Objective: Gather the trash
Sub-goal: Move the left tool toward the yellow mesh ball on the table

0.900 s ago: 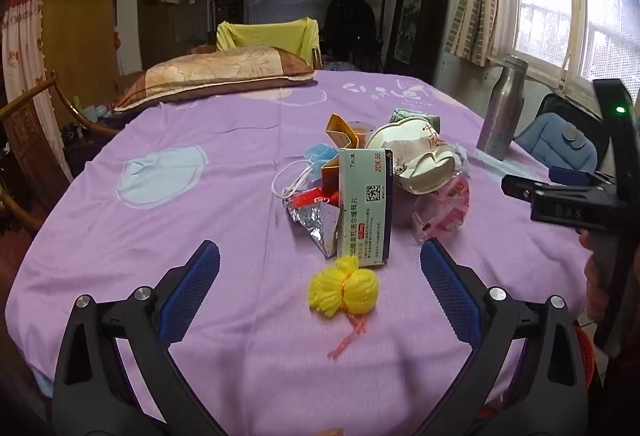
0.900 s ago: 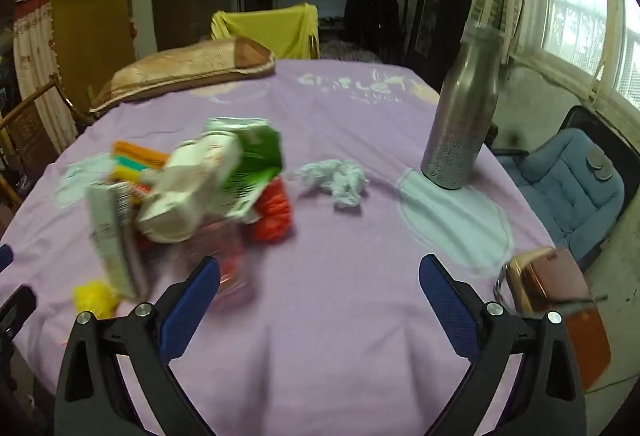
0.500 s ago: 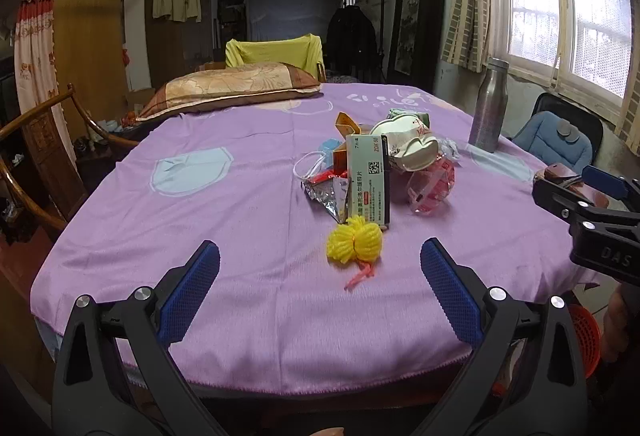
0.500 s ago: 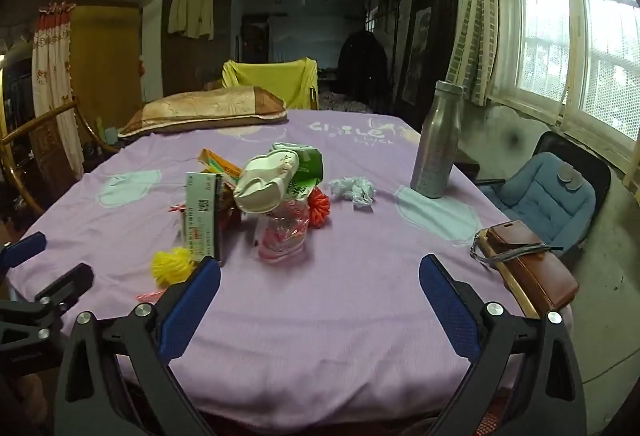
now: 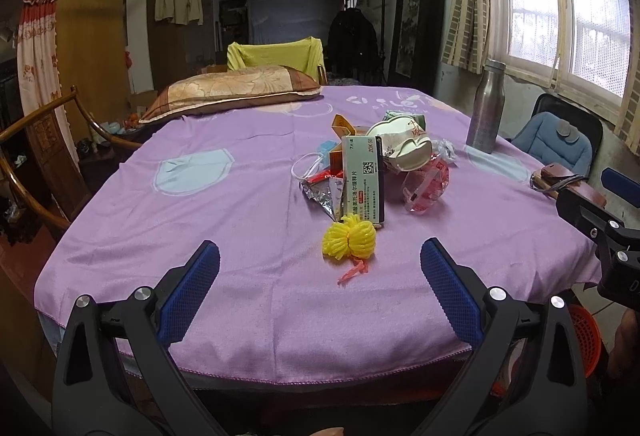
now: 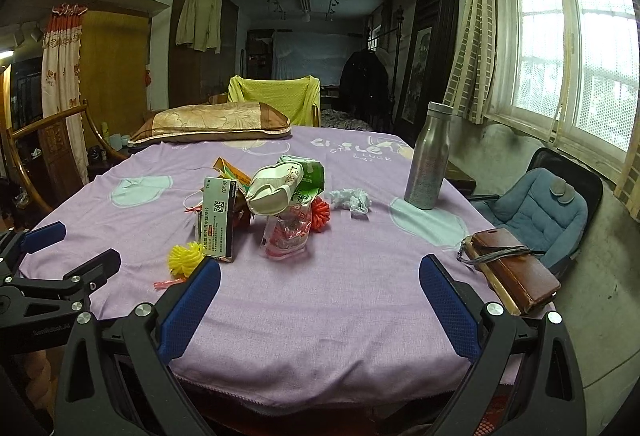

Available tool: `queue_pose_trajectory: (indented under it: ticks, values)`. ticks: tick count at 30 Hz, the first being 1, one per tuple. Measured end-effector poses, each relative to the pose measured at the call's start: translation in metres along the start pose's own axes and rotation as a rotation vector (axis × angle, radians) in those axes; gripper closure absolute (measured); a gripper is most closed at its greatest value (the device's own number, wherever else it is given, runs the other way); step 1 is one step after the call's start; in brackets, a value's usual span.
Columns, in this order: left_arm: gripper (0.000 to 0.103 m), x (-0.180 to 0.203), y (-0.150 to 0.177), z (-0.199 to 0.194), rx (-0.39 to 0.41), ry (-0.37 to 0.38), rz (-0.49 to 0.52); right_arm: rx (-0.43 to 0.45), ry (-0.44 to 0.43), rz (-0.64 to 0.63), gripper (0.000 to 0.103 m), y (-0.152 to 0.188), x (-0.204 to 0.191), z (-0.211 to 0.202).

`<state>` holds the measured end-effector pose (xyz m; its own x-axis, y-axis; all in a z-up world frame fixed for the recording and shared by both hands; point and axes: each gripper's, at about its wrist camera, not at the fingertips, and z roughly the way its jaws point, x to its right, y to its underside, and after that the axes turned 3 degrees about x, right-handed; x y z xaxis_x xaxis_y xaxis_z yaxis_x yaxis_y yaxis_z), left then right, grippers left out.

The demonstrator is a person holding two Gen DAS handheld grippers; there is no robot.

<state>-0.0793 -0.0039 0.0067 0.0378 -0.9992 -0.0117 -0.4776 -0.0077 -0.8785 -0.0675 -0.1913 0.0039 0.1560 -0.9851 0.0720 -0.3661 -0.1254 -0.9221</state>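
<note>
Trash: trash pile (image 5: 372, 172) is sitting mid-table on the purple cloth (image 5: 240, 236).
Handling: looking light, crushable; medicine box (image 6: 218, 222) stiffest, pinch its edges.
Grippers: left gripper (image 5: 320, 288) and right gripper (image 6: 320, 292) are hovering wide, empty.

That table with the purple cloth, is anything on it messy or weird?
Yes. A heap of trash sits mid-table: a medicine box standing on end, a crumpled wrapper and a torn foil packet. A yellow pom-pom lies just in front, and a crumpled tissue sits apart near the steel bottle.
</note>
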Motion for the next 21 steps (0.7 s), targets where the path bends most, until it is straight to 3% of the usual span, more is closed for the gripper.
queue_pose_trajectory:
  ticks: [21]
  values:
    - [0.006, 0.0054, 0.0002, -0.0001, 0.001, -0.011, 0.030, -0.006, -0.010, 0.002, 0.006, 0.0006, -0.0026, -0.0041]
